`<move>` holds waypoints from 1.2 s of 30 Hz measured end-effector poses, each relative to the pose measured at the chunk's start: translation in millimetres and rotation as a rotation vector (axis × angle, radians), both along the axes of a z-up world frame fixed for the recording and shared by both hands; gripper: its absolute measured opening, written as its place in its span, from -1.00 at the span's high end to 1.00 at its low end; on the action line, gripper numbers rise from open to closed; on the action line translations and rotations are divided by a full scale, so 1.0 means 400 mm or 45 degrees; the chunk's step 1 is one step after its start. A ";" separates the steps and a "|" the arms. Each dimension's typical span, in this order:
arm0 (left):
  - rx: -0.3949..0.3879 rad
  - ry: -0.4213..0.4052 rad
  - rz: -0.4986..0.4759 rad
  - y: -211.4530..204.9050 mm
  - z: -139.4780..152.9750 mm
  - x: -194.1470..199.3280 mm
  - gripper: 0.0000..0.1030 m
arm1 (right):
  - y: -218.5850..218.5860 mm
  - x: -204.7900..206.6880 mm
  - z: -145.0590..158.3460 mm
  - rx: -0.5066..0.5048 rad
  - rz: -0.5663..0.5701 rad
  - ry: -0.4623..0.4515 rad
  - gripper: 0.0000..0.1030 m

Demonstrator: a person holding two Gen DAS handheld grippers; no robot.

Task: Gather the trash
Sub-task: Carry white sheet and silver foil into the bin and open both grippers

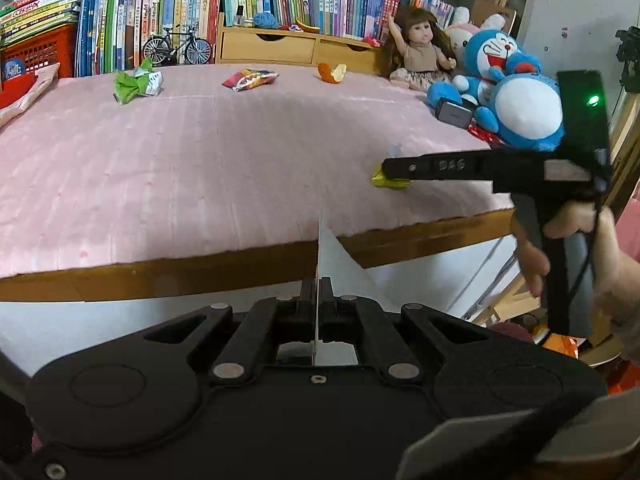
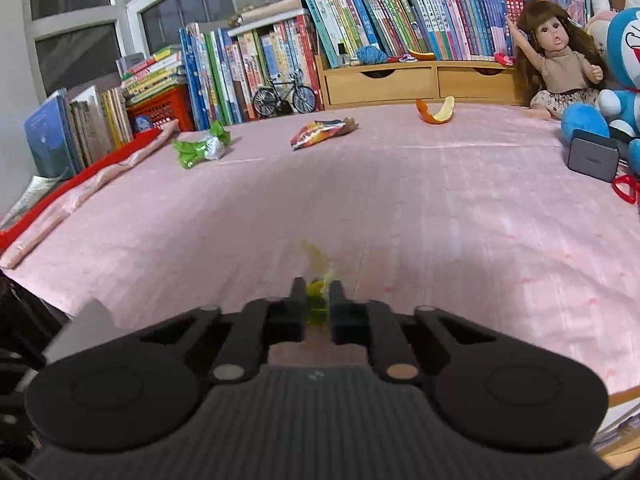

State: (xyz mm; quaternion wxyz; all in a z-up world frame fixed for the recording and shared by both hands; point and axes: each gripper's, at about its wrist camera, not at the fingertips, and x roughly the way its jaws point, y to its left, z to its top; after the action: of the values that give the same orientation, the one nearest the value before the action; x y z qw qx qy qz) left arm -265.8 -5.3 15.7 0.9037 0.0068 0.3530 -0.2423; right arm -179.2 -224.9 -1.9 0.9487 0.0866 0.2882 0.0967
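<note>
Three wrappers [image 2: 203, 149], one orange peel [image 2: 436, 111]

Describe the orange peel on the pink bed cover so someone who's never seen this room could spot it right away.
Start at the wall of books behind the pink bed cover, then find the wooden two-drawer box under them. The orange peel lies on the cover just in front of that box, left of the doll. Unlike the flat, printed snack wrapper and green wrapper farther left, it is a curled strip, orange outside and pale inside.

Three scraps along the bed's [image 2: 440, 216] far edge: wrapper [image 2: 202, 146] at ten o'clock, snack packet [image 2: 320, 133] at twelve, orange peel [image 2: 436, 111] at one.
</note>
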 end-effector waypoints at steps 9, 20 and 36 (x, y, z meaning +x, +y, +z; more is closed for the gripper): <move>0.056 -0.009 -0.011 0.000 -0.018 -0.010 0.98 | 0.012 -0.067 0.019 -0.024 0.096 -0.033 0.95; 0.094 0.036 -0.010 0.016 -0.042 -0.031 0.98 | 0.016 -0.141 0.012 0.023 0.166 0.006 0.95; 0.255 0.180 0.019 -0.017 -0.185 -0.007 0.97 | 0.043 -0.217 -0.135 0.059 0.214 0.295 0.95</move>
State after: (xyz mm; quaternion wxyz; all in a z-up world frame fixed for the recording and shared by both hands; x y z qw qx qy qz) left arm -268.4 -12.2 -58.3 0.8730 0.0773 0.4385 -0.1990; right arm -266.2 -207.7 -56.1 0.8953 0.0944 0.3999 0.1719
